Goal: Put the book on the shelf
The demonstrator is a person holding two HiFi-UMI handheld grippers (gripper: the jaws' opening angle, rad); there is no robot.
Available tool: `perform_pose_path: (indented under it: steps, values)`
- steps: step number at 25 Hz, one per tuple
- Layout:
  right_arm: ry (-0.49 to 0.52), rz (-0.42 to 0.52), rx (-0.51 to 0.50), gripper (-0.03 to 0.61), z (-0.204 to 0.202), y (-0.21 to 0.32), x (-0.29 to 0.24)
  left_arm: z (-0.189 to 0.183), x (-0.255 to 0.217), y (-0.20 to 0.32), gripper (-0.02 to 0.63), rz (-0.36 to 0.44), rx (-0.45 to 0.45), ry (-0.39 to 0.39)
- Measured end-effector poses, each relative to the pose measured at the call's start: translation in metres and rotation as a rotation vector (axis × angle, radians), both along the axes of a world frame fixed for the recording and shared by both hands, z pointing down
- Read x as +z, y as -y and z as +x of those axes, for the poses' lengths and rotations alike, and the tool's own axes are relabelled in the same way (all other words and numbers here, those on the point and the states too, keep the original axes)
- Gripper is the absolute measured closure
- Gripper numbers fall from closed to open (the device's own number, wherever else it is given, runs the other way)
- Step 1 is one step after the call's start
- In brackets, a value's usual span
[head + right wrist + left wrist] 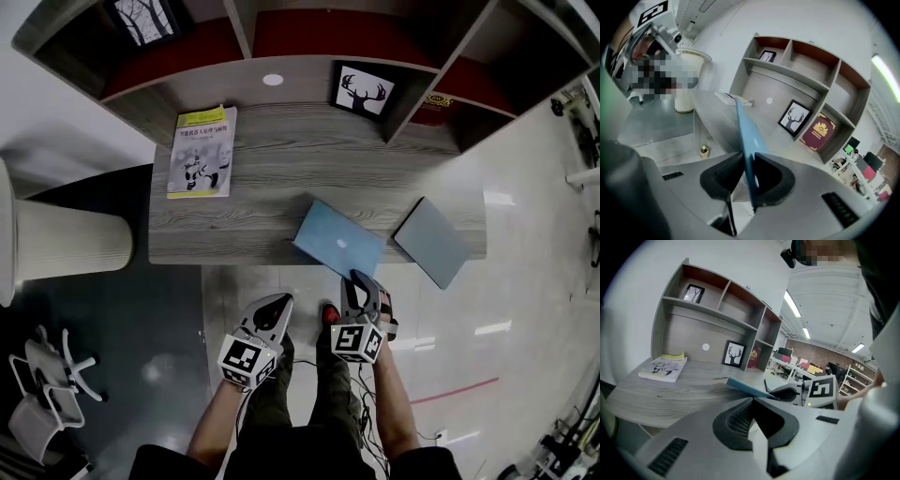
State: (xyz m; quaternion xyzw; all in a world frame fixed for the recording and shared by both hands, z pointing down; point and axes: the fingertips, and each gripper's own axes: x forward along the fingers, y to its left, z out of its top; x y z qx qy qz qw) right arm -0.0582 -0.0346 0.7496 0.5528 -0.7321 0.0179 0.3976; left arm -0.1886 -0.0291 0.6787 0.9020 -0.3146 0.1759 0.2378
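Note:
A thin blue book (337, 242) lies at the desk's front edge and sticks out over it toward me. My right gripper (361, 284) is shut on its near corner. In the right gripper view the blue book (744, 131) stands edge-on between the dark pads (723, 174), which press against it. My left gripper (278, 307) hangs below the desk edge, left of the book, with its jaws shut and nothing in them; the left gripper view shows the same gripper (752, 414). The grey shelf (246, 33) with red-backed compartments rises behind the desk.
A grey book (431, 242) overhangs the desk edge at the right. A white and yellow book (202, 150) lies at the back left. A deer picture (363, 91) and a dark red book (433, 108) stand under the shelf. A white cylinder (66, 239) stands left of the desk.

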Motion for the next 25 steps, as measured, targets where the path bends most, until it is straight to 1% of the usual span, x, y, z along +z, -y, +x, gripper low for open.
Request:
perform_pose_path:
  steps: [7,15,17,20,21,25]
  values:
    - [0.222,-0.018,0.136,0.506,0.02,0.01,-0.035,-0.007,-0.036,0.005,0.611,0.046,-0.028,-0.016]
    - [0.486,0.001,0.248,0.514,0.036,0.005,-0.067,-0.005,-0.077,0.007,0.611,0.097,-0.038,-0.028]
    - [0.573,-0.007,0.282,0.515,0.039,0.002,-0.072,-0.002,-0.086,0.007,0.611,0.108,-0.041,-0.031]
    - [0.73,-0.026,0.335,0.517,0.042,-0.003,-0.078,0.005,-0.096,0.006,0.611,0.121,-0.044,-0.036]
    - [0.754,-0.028,0.339,0.517,0.042,-0.005,-0.08,0.007,-0.1,0.006,0.611,0.125,-0.045,-0.038]
    - [0.77,-0.009,0.312,0.517,0.041,-0.01,-0.095,0.018,-0.114,0.005,0.611,0.145,-0.05,-0.044]
